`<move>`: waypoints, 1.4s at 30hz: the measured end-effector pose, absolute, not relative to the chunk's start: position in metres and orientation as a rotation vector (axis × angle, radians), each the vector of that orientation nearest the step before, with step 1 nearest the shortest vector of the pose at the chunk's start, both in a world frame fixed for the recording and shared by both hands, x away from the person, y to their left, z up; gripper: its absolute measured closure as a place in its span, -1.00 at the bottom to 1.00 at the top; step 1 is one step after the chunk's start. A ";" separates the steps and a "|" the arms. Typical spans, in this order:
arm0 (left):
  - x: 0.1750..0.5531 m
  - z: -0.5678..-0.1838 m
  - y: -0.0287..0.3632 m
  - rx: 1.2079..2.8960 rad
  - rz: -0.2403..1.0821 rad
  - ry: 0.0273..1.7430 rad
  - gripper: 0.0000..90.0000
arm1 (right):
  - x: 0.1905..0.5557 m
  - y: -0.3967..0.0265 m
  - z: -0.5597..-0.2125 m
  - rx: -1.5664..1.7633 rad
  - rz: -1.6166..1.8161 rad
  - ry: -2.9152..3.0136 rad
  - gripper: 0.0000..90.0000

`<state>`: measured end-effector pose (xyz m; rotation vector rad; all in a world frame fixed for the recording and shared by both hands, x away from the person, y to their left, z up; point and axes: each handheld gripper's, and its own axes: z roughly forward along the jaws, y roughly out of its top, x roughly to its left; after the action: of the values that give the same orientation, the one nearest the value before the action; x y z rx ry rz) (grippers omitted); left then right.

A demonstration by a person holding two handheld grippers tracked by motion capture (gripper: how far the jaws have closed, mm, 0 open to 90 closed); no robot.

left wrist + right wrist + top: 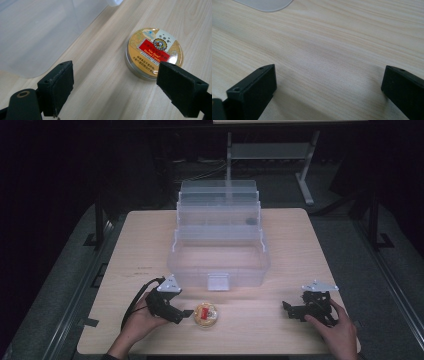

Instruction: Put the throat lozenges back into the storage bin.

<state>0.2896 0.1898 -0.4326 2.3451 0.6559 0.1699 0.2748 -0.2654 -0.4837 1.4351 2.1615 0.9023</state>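
high overhead view; gripper views close, perhaps sharing the table (280, 227)

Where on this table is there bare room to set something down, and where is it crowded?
Bare wood lies between the candy tin and the right gripper, and along both sides of the clear tiered organiser box. It is crowded at front left, where the left gripper sits open beside the tin, close to the box front.

Clear tiered box (219, 245) open at desk (300, 240) centre. Round tin (205, 314) near front edge, just beside left gripper (186, 314). Right gripper (289, 309) near front right corner.
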 end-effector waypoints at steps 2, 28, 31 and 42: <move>0.290 -0.433 0.187 2.347 0.164 0.653 -0.70 | 0.275 -0.265 -0.484 1.435 0.903 2.161 -1.00; 0.285 -0.440 0.149 2.405 0.095 0.539 -0.70 | 0.275 -0.265 -0.484 1.435 0.903 2.162 -1.00; 0.283 -0.441 0.144 2.406 0.088 0.531 -0.70 | 0.275 -0.265 -0.484 1.435 0.902 2.162 -1.00; 0.282 -0.447 0.130 2.441 0.069 0.493 -0.71 | 0.275 -0.265 -0.484 1.435 0.902 2.162 -1.00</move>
<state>0.2817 0.1298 -0.4469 2.4412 0.4934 0.0694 0.2748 -0.2654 -0.4837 1.4352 2.1616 0.9025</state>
